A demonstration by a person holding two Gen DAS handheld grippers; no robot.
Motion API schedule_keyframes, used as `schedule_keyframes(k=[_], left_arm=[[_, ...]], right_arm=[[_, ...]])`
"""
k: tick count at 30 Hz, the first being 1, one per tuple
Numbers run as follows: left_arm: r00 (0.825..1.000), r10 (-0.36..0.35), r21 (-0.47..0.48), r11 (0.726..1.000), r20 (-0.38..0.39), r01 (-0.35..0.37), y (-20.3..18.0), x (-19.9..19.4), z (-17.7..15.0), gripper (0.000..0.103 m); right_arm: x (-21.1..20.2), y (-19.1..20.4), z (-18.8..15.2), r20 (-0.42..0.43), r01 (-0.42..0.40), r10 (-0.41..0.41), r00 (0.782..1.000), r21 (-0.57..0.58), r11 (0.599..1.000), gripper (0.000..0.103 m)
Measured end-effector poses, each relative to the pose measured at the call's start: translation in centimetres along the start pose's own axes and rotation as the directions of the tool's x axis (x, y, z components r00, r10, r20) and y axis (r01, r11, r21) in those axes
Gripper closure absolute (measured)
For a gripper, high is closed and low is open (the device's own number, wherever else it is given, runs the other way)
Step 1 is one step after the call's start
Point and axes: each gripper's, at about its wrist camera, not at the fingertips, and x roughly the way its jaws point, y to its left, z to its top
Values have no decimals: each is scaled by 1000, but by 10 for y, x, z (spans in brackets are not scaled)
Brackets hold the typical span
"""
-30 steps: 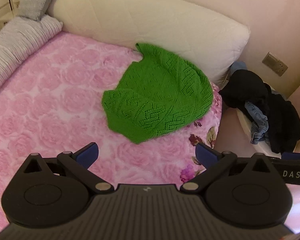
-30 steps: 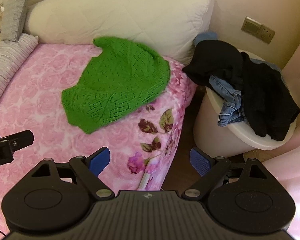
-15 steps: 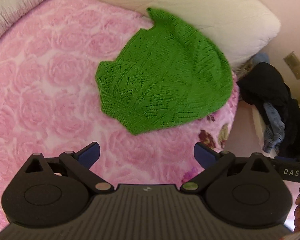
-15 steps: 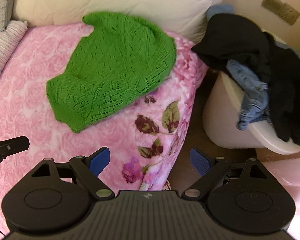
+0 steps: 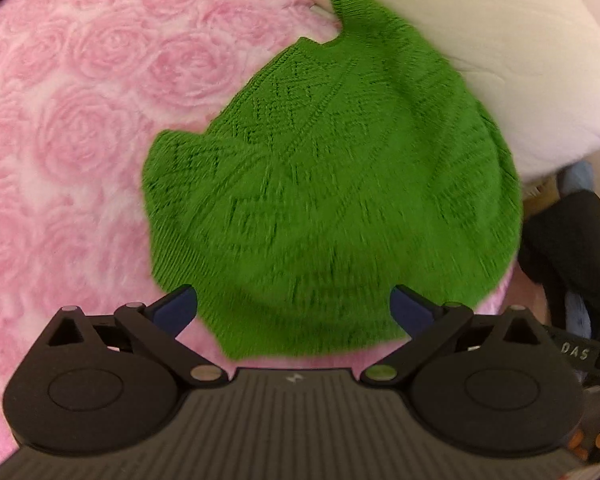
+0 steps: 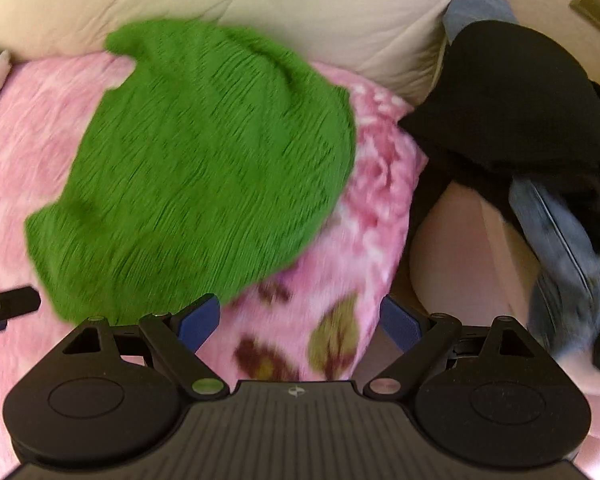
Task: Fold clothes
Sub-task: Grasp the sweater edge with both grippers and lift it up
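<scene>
Left gripper (image 5: 294,308), jaws apart, over green sweater's (image 5: 332,184) near hem; right gripper (image 6: 300,316) likewise spread, sweater ahead-left: poised for grasping.

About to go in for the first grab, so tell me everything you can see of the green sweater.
The green sweater is an openwork knit with a zigzag pattern, lying spread but rumpled on the pink blanket. One narrow corner reaches up against the white pillow; its right edge lies close to the side of the bed. Neither gripper touches it: the left gripper is open above its near hem, the right gripper open beside it.
</scene>
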Motion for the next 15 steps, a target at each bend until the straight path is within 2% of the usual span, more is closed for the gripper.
schedule_keyframes(k=[8, 10, 11, 12, 14, 15], left_arm=[[998, 38, -90, 995, -53, -43, 7, 61, 28, 3], [997, 41, -109, 993, -62, -48, 8, 70, 29, 12], [997, 43, -108, 993, -56, -49, 7, 72, 28, 33], [998, 39, -107, 993, -47, -44, 6, 72, 28, 60], [1000, 10, -118, 993, -25, -13, 6, 67, 27, 78], [1000, -9, -128, 992, -10, 8, 8, 62, 27, 86]], right_arm=[[58, -24, 54, 10, 9, -10, 1000, 126, 992, 13], [70, -26, 60, 5, 4, -4, 1000, 133, 991, 13], [73, -24, 61, 7, -12, 11, 1000, 125, 992, 14], [76, -23, 63, 8, -28, 27, 1000, 117, 993, 32], [74, -14, 64, 25, -72, 70, 997, 67, 995, 75], [67, -6, 64, 48, -68, 67, 997, 22, 997, 85]])
